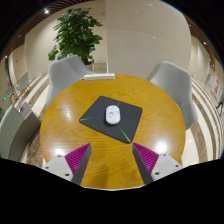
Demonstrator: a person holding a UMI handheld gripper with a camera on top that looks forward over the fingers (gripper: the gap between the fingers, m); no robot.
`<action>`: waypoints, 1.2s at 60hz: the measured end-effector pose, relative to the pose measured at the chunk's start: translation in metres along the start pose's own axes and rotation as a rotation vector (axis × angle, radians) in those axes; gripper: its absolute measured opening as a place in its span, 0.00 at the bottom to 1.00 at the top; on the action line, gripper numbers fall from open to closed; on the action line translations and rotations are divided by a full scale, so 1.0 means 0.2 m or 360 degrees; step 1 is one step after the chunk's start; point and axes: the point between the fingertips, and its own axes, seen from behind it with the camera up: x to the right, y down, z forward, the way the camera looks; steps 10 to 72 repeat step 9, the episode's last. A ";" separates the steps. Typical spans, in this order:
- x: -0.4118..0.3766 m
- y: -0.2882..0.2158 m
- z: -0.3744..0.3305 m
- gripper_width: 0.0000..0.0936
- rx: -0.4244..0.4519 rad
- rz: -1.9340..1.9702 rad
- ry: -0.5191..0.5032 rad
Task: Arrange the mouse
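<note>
A small white oval computer mouse (113,115) is seen lying on a dark grey, roughly square mouse mat (108,113), close to the mat's middle, with its long axis running away from the camera. The mat is laid at a skew on a round wooden table with a yellow-brown grained top (70,125), so that one of its corners is turned toward the gripper. The mouse is placed ahead of the gripper (112,161) and apart from it, with bare table top and the near corner of the mat left between them. The gripper's two fingers are held spread wide, nothing being pinched between them, and their magenta pads (77,156) are seen on the inner faces, hovering over the near part of the table. Beyond the table, two light grey moulded chairs are drawn up to its far rim: one (66,71) on the left and one (172,78) on the right. Between the chairs, at the table's far edge, a thin pale flat object (99,76) is seen, which cannot be identified. Further back, behind the left chair, a leafy green potted plant (76,32) is stood against a pale curved wall (150,35).
</note>
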 end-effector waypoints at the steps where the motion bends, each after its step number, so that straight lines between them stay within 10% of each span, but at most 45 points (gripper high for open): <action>1: 0.01 0.00 0.00 0.92 0.0001 -0.0006 0.0008; 72: 0.03 0.00 0.02 0.92 0.0003 -0.0034 0.0027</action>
